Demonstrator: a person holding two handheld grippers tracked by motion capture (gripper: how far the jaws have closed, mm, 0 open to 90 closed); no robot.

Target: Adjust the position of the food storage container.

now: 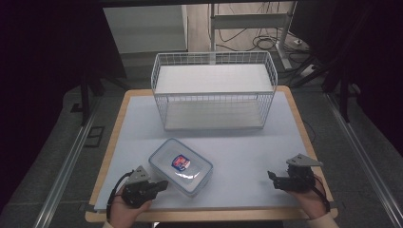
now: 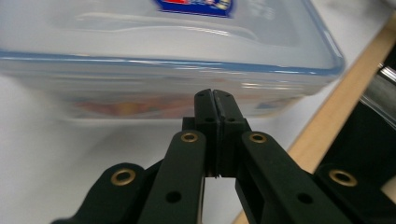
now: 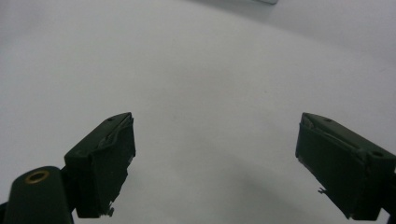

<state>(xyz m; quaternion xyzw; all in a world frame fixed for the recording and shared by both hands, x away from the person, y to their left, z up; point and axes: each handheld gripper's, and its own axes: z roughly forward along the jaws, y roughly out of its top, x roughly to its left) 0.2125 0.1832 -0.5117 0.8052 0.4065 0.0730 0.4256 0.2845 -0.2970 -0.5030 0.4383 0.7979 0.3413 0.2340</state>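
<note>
While the left claw (image 1: 160,185) sits with its jaws pressed together and nothing between them, the clear rectangular plastic food box with a blue-rimmed lid and a red-and-blue label (image 1: 181,166) lies just ahead of its tips, near but seemingly not touching; the left gripper view shows the box's (image 2: 163,70) long side wall straight in front of the closed jaws. The right claw (image 1: 272,176) rests well apart to the box's far side, jaws spread wide over bare pale tabletop (image 3: 196,84). Beyond both claws stands a white wire basket (image 1: 214,90). This looks like the approach stage, before any grasp. The next move likely calls for the left jaws to part and take the box's near rim
</note>
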